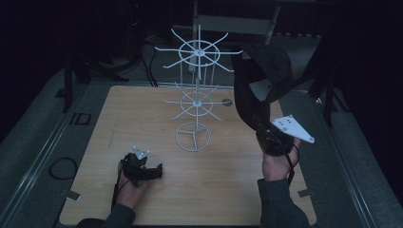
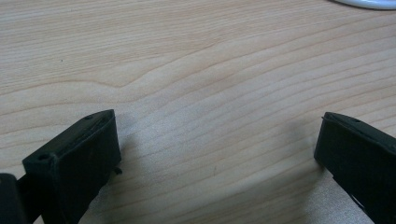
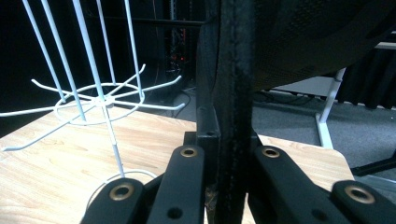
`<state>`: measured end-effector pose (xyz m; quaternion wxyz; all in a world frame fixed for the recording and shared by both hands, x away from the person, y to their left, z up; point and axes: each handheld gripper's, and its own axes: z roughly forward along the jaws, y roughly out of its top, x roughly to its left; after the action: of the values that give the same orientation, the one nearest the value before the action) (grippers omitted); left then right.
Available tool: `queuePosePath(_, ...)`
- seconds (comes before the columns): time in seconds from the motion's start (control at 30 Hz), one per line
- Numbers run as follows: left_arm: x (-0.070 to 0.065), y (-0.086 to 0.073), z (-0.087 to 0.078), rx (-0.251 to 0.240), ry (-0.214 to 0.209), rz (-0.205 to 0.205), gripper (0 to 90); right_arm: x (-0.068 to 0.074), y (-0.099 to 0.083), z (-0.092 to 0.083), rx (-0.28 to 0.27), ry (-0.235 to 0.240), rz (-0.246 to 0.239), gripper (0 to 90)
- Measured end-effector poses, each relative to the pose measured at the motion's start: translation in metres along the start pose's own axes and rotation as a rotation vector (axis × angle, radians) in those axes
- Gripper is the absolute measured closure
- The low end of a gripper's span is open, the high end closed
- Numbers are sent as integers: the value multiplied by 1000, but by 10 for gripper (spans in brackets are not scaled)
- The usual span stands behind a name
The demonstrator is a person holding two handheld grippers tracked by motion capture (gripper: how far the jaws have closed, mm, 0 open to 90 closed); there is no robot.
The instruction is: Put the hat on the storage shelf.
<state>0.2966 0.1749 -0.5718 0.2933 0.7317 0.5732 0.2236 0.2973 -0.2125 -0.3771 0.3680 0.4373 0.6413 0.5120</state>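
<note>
High view: your right gripper [image 1: 264,129] lifts black cap [image 1: 263,78] by its strap beside white wire rack [image 1: 197,90]; cap not yet on any prong. Your left gripper [image 1: 151,172] rests on wooden table [image 1: 214,190].
Left gripper view: jaws wide apart, nothing between.
Right gripper view: jaws clamp cap strap [image 3: 232,116]; hanging left to do.

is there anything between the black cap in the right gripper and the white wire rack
Nothing visible. The right gripper is shut on the black cap, holding it up just right of the white wire rack. Only open air separates the cap from the nearest upper prongs. The left gripper rests low on the table, out of the way.
</note>
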Motion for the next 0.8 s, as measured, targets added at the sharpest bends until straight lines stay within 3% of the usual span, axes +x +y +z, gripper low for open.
queuePosePath(0.8,0,0,0,0,0,0,1,13,-5,-1,-7,-18,-55,865)
